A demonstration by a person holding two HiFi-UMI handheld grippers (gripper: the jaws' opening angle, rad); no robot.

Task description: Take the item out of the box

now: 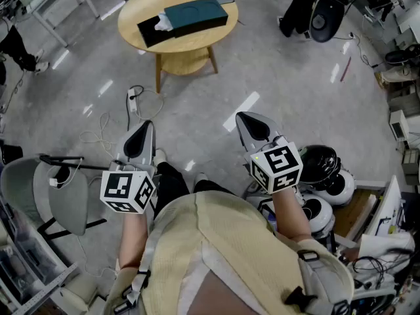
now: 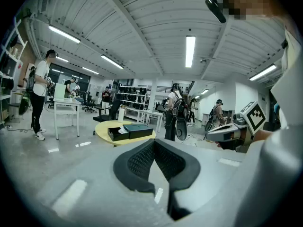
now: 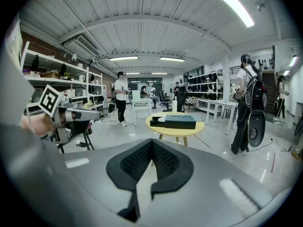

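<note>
Approach stage: both hand-held grippers pressed together, empty, well short of the desk.
The left hand-held gripper (image 2: pixel 154 144) and the right hand-held gripper (image 3: pixel 151 143) each have their jaws closed tip to tip with nothing between them, and both point toward the round yellow desk (image 1: pixel 187 46) across open floor. On the desk, the black box (image 1: pixel 152 33) lies open at the desk's left side, with its teal lid (image 1: pixel 197 15) touching it toward the desk's centre. The item (image 1: pixel 163 23) shows as a white, crumpled-looking mass inside the box. It is too small to identify, but probably light and soft. Pinch its raised exposed part. The box also looks light, so brace its wall with the other hand-held gripper.
</note>
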